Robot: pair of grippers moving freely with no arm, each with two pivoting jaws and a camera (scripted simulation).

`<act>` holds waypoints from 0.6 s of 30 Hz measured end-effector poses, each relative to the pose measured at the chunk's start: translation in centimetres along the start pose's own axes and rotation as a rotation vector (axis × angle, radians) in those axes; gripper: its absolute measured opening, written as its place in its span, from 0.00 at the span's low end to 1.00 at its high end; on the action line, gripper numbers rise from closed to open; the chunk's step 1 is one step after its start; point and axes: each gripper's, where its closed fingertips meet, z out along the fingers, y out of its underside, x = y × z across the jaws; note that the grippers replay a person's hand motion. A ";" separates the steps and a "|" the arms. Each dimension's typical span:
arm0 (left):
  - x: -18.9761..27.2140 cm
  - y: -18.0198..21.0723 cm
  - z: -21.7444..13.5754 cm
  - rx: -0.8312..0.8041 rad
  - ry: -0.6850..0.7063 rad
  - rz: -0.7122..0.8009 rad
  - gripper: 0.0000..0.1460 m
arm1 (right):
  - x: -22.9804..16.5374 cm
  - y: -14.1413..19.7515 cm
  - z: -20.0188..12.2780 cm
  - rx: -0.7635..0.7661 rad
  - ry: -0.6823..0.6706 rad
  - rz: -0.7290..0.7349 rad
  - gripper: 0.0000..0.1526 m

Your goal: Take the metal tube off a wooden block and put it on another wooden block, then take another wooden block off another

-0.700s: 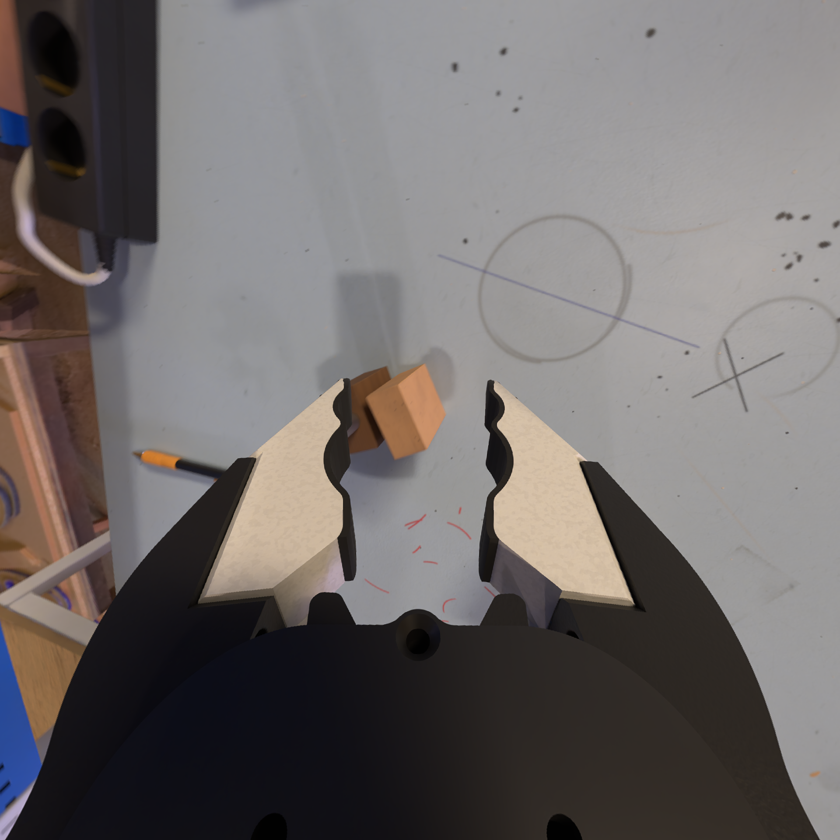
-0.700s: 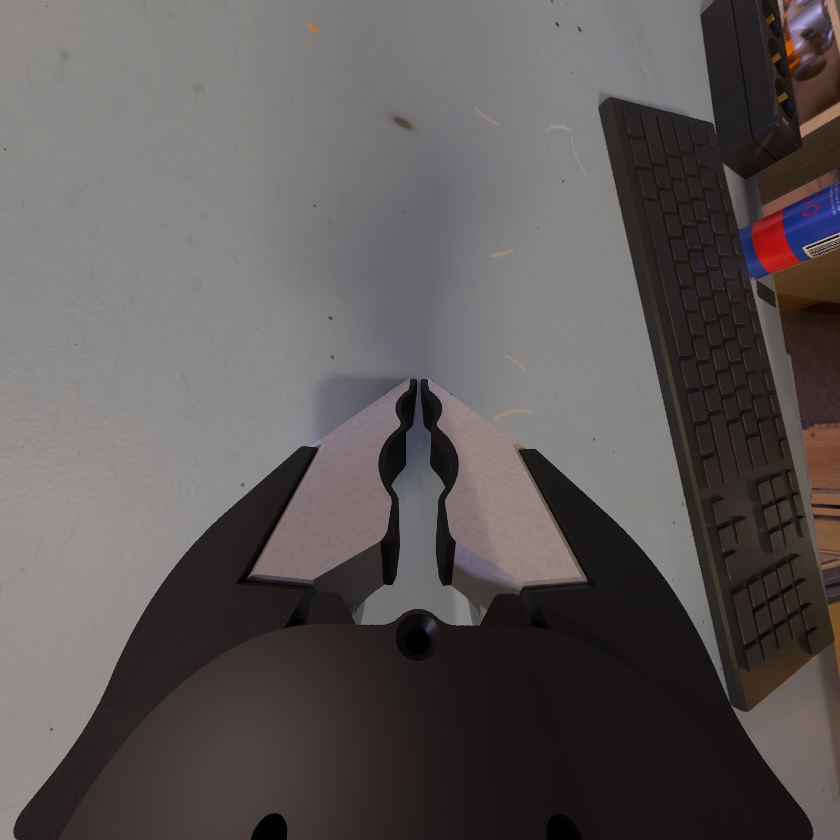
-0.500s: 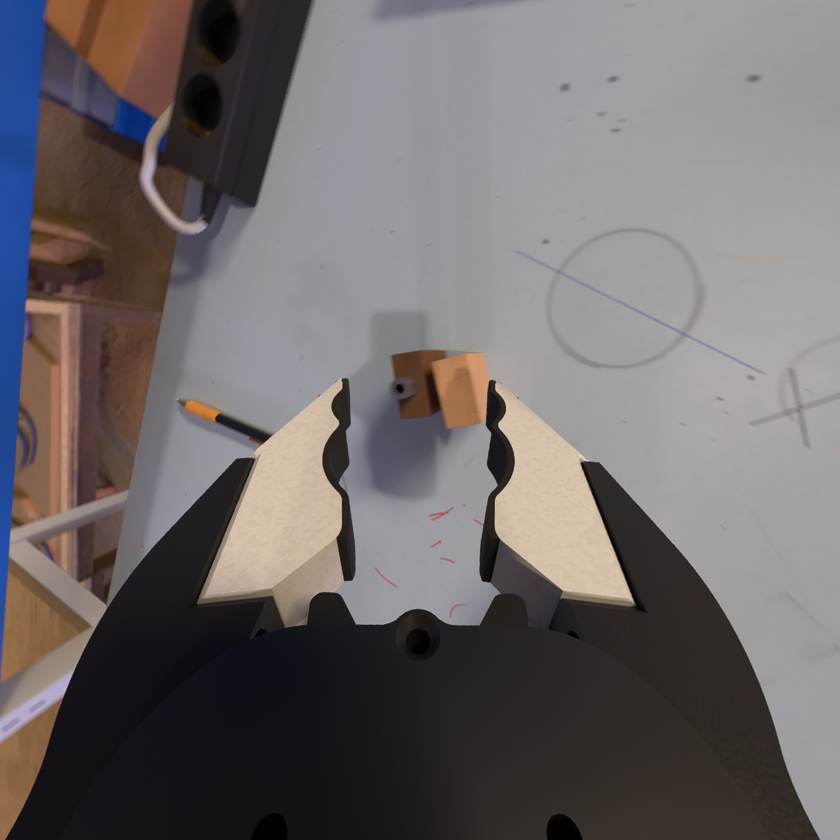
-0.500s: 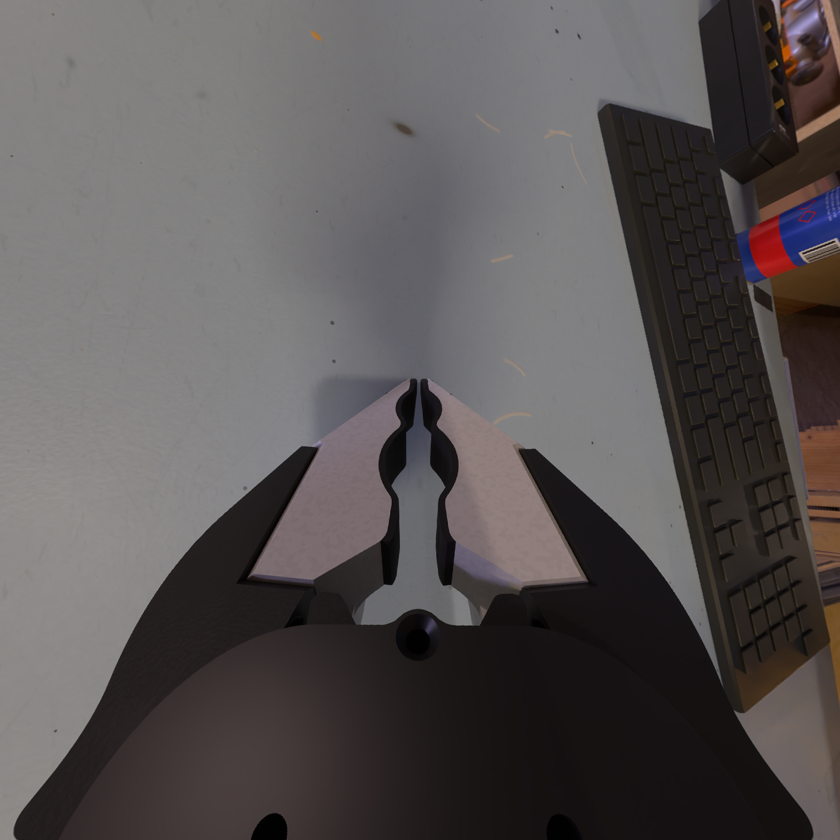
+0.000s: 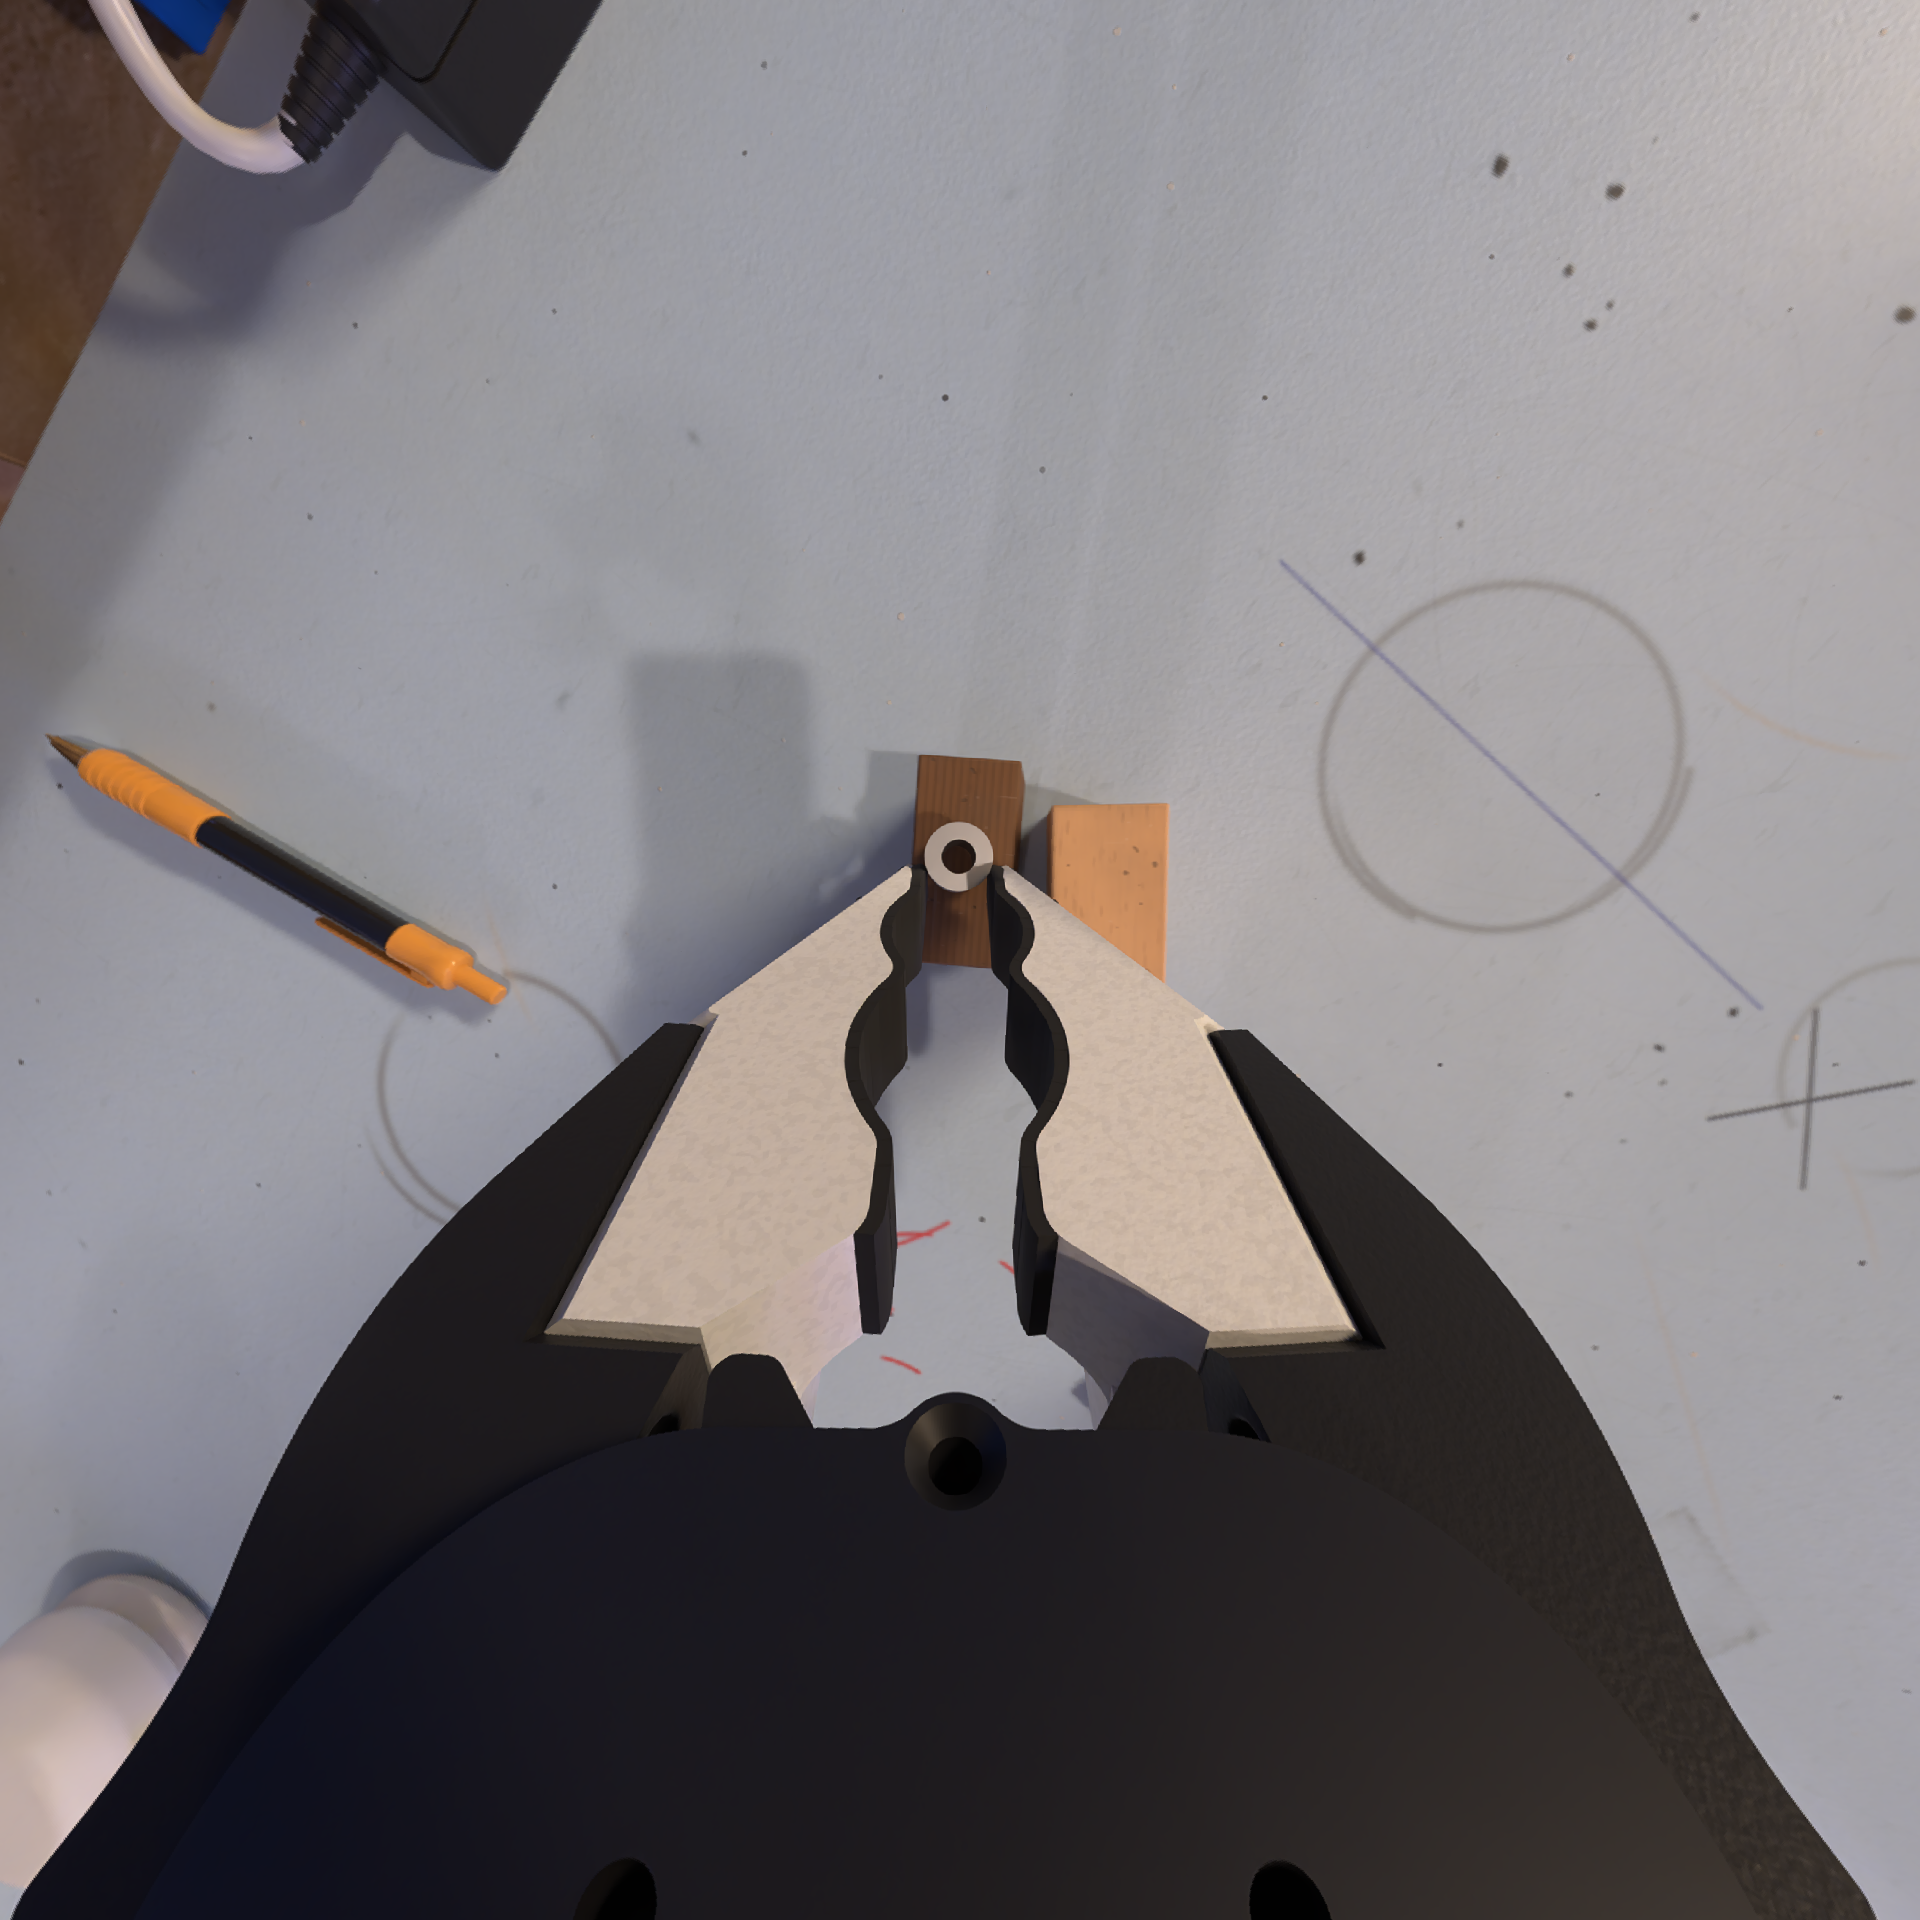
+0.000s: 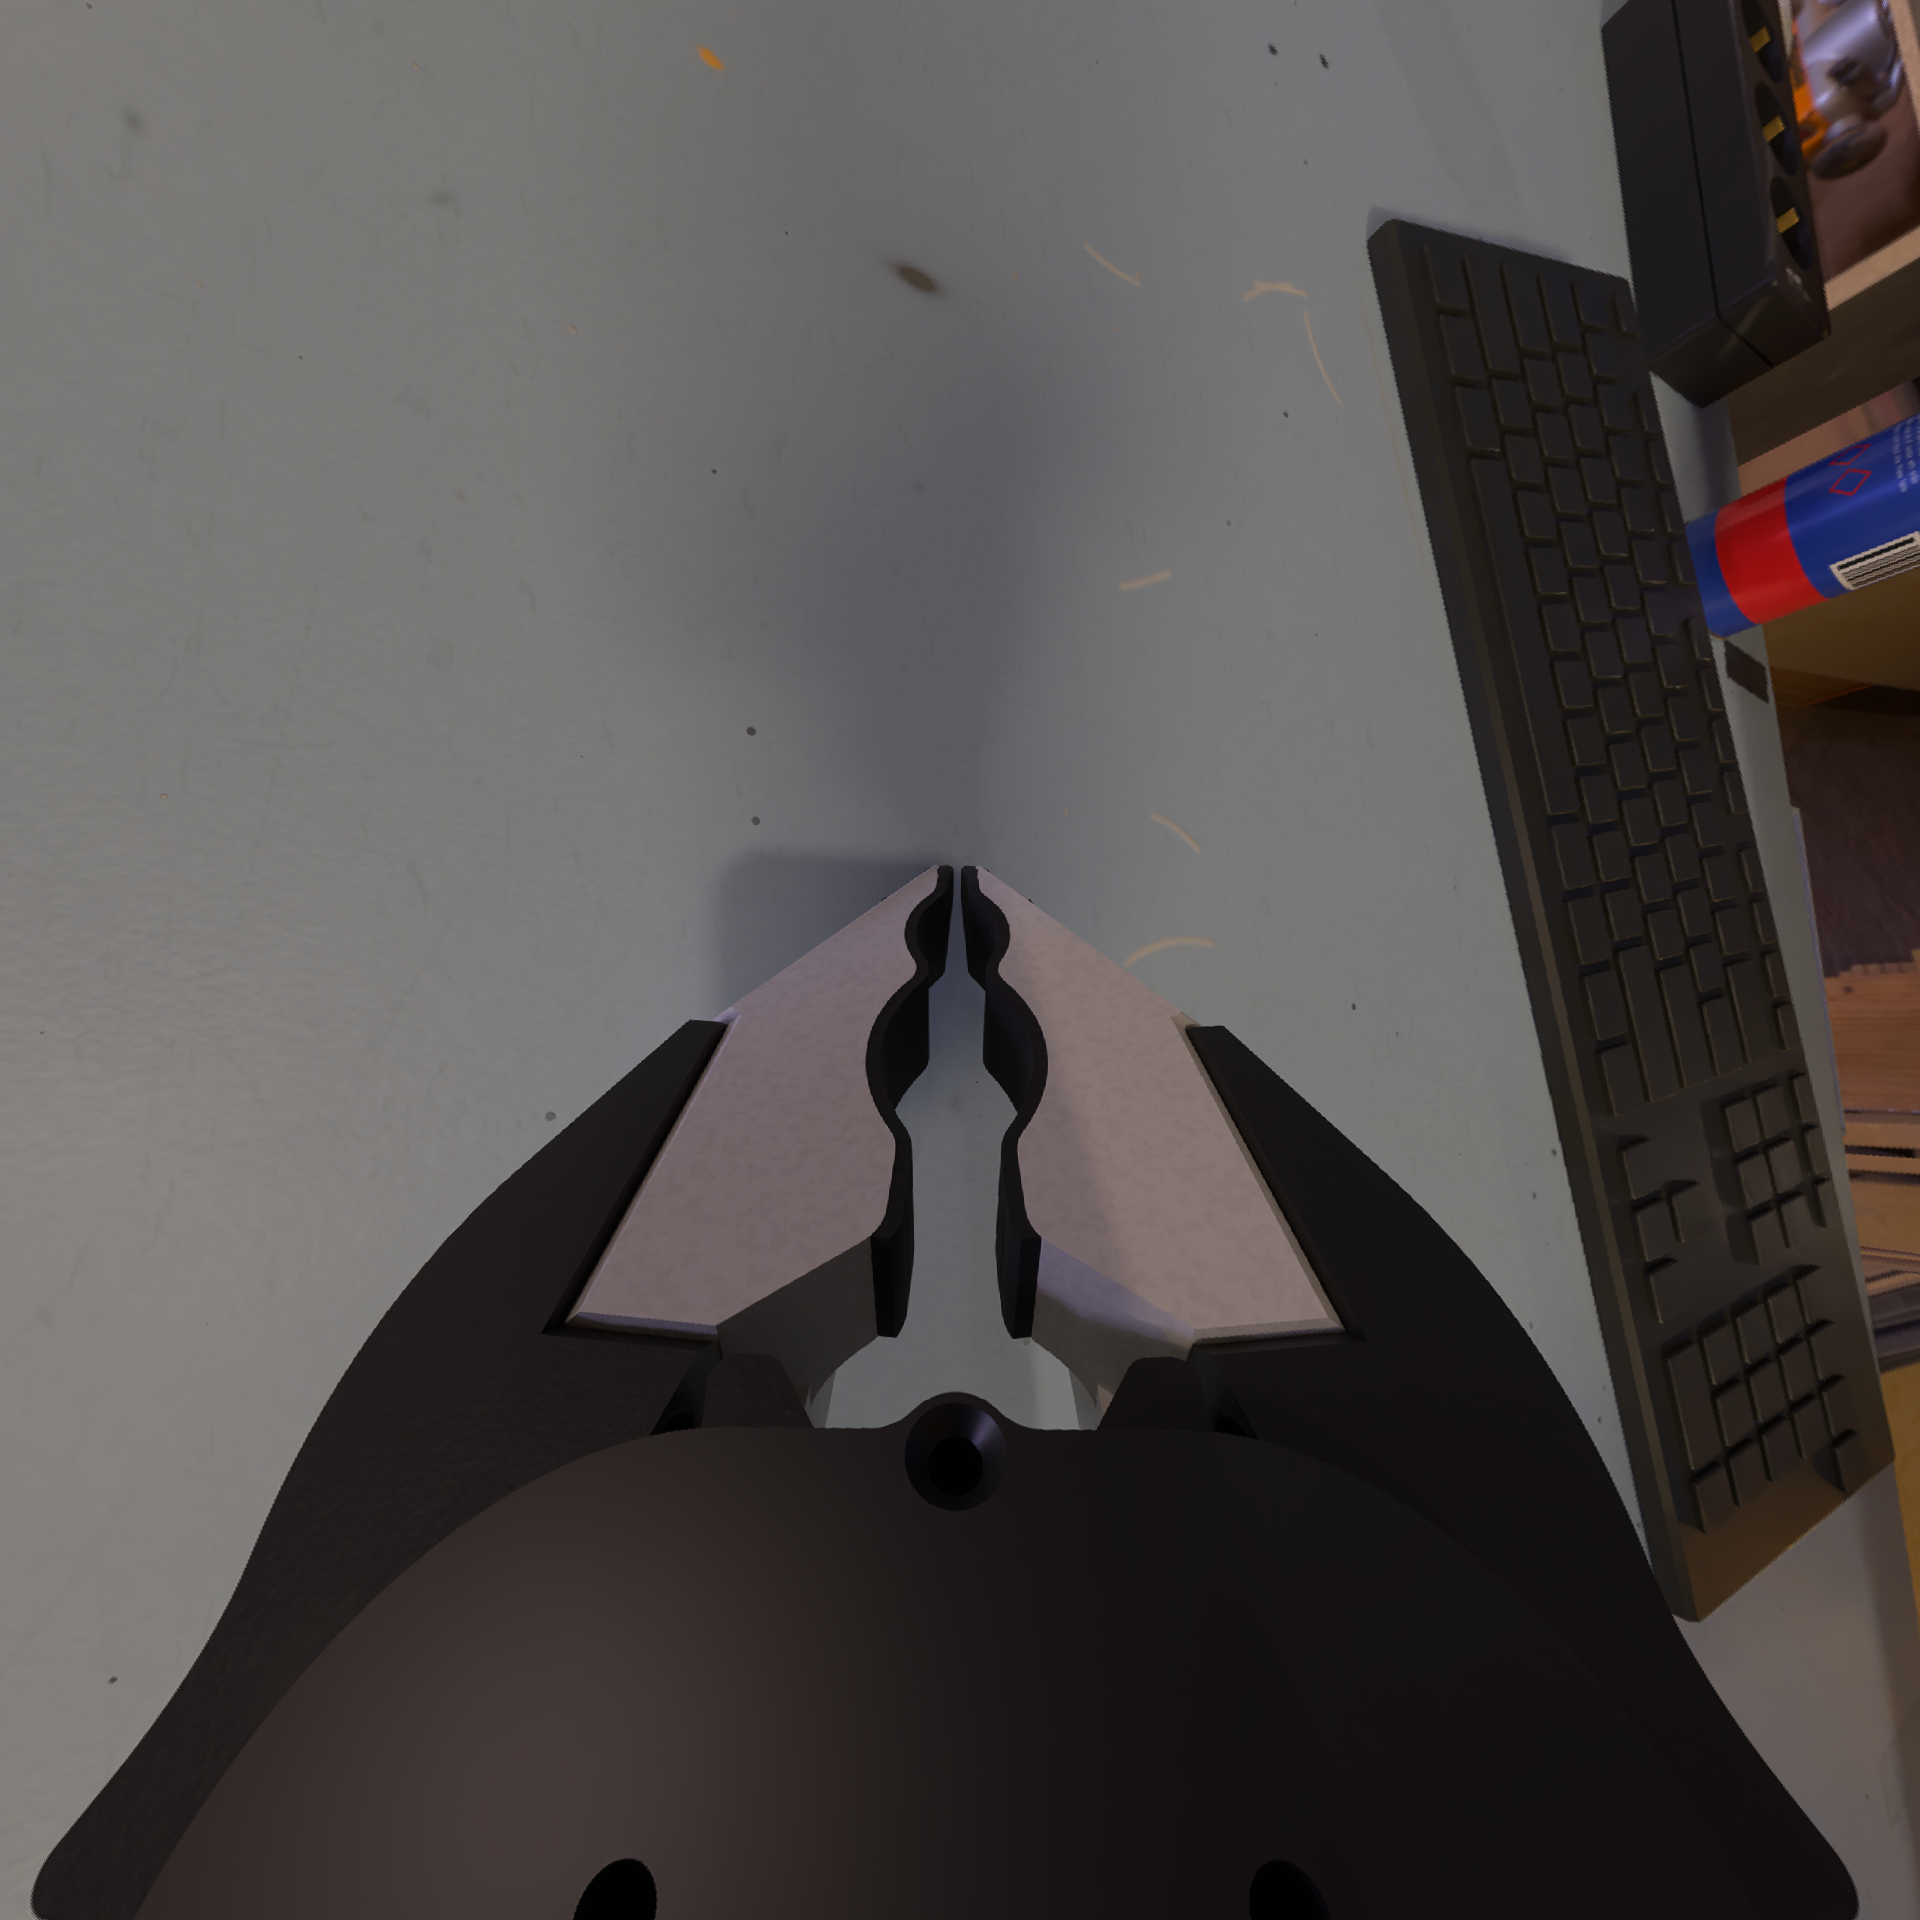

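Note:
In the left wrist view I look straight down on a dark brown wooden block [image 5: 968, 795] with a lighter wooden block [image 5: 1110, 883] right beside it. A grey metal tube [image 5: 957, 856] stands on end over the dark block and shows as a ring. My left gripper [image 5: 954, 875] has its jaws closed in to the tube's width, with the tube right at the tips. My right gripper [image 6: 956, 873] is shut and empty over bare table. No block or tube shows in the right wrist view.
An orange and black pen [image 5: 275, 868] lies left of the blocks. A black power strip [image 5: 468, 62] with a white cable sits at the far left edge, and a white object [image 5: 83, 1683] at the near left. A black keyboard [image 6: 1621, 831], a black box [image 6: 1704, 187] and a blue and red can [image 6: 1808, 551] are on the right.
My left gripper swung over the blocks, came down close, and its jaws closed from wide open onto the tube. The right gripper has barely moved.

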 end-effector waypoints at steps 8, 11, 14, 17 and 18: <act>1.8 -0.4 -1.3 -0.071 -0.045 -0.030 0.08 | 0.1 0.1 0.1 -0.018 0.008 -0.015 0.01; 2.4 -0.5 -1.6 -0.064 -0.046 -0.005 0.08 | 0.2 0.4 0.2 -0.024 0.012 -0.006 0.01; 2.4 0.6 -1.0 -0.085 -0.047 -0.009 0.08 | 0.2 0.0 0.2 -0.016 0.014 -0.007 0.01; 1.3 1.8 -1.6 -0.096 -0.121 -0.050 0.32 | 0.0 -0.5 0.3 -0.011 0.012 -0.022 0.01; 0.8 2.5 -2.3 -0.118 -0.155 -0.063 0.41 | -0.1 -0.6 0.2 -0.008 0.011 -0.027 0.01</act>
